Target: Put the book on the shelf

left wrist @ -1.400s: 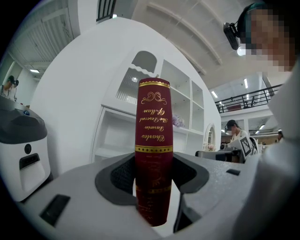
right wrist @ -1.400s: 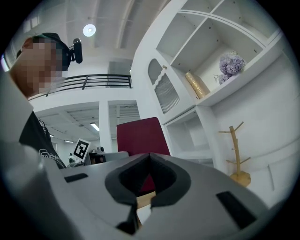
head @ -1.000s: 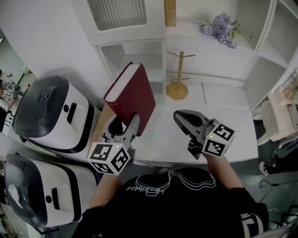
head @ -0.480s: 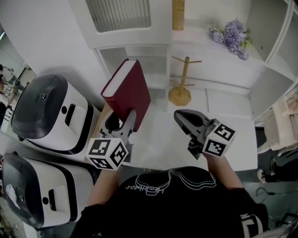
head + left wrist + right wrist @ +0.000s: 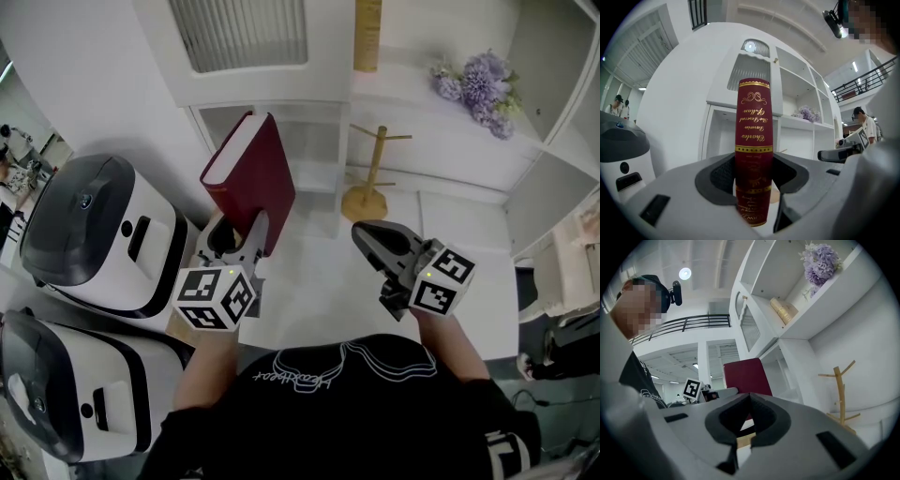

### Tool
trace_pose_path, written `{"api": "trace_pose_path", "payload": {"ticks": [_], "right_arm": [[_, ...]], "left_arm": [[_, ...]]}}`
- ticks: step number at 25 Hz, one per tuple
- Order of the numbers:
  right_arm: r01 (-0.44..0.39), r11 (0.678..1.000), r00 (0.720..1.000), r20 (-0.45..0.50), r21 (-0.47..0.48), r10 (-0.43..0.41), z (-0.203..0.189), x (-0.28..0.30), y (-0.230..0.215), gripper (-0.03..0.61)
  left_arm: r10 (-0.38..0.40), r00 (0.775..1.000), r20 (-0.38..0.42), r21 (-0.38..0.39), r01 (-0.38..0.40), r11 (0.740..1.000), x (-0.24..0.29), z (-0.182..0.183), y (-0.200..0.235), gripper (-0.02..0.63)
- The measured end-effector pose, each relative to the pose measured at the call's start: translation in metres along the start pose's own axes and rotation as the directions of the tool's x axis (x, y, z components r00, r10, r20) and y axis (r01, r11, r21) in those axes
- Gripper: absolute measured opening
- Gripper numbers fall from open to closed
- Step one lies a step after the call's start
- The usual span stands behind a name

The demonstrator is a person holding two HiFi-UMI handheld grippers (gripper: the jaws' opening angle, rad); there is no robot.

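A thick dark-red book (image 5: 253,178) with gold lettering on its spine (image 5: 752,140) stands upright in the air, held at its lower end. My left gripper (image 5: 246,236) is shut on it, one pad on each cover (image 5: 752,180). The book hangs just in front of the white shelf unit's lower open compartment (image 5: 314,141). My right gripper (image 5: 364,236) hovers over the white tabletop to the right, shut and holding nothing. In the right gripper view its jaws (image 5: 749,399) meet, and the book's red cover (image 5: 746,376) shows beyond them.
A wooden mug tree (image 5: 370,183) stands on the white table (image 5: 469,244) right of the compartment. Purple flowers (image 5: 480,82) and a tan upright object (image 5: 367,36) sit on the upper shelf. Two white-and-black appliances (image 5: 94,230) (image 5: 70,398) stand at the left.
The left gripper has carried the book up and forward, closer to the shelf compartment, and the book stands more upright. The right gripper has stayed in place.
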State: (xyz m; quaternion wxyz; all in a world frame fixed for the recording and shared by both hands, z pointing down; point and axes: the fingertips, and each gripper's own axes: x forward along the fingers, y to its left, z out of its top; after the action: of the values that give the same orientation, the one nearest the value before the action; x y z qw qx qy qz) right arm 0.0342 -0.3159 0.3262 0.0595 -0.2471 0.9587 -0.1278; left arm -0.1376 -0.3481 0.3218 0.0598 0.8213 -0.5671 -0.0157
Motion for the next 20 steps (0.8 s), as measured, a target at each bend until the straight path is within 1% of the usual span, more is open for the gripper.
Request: {"api": "trace_pose_path", "payload": {"ticks": [11, 20], "right_arm": [[0.006, 1.000, 1.000, -0.006, 0.004, -0.006, -0.003, 0.008, -0.021, 0.006], [0.004, 1.000, 1.000, -0.011, 0.019, -0.004, -0.008, 0.010, -0.027, 0.006]], "left_arm": [[0.031, 1.000, 0.001, 0.027, -0.032, 0.999, 0.021, -0.002, 0.016, 0.210], [0.064, 0.998, -0.002, 0.037, -0.064, 0.997, 0.032, -0.004, 0.025, 0.210]]}}
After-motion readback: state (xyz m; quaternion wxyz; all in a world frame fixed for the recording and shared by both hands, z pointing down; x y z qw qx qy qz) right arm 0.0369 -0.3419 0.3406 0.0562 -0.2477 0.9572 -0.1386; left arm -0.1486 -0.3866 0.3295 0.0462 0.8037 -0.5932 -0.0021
